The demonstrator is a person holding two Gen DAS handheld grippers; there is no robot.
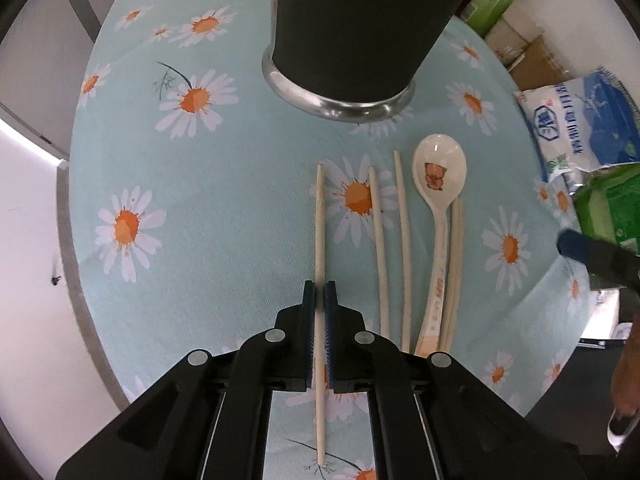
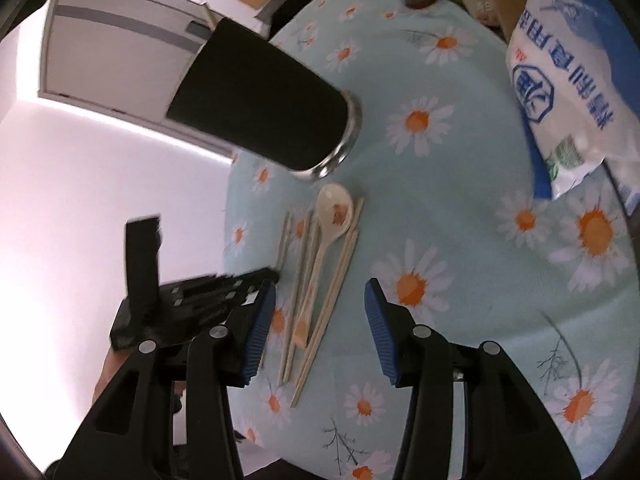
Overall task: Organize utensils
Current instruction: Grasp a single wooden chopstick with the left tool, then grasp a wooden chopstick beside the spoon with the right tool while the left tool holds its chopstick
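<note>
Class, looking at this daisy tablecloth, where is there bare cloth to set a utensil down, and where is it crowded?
Free: the cloth left of the chopstick held by the left gripper, out to the table's edge, below the black cup. Crowded: right of it, loose chopsticks, the spoon and salt bag.

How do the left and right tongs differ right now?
The left tongs are shut on a single chopstick; the right tongs stand open with nothing between the pads. The left tongs are down at the daisy tablecloth beside the other chopsticks; the right tongs hover above the spoon, touching nothing. Both have black frames with blue ribbed pads and point toward the utensils in front of the black cup.
</note>
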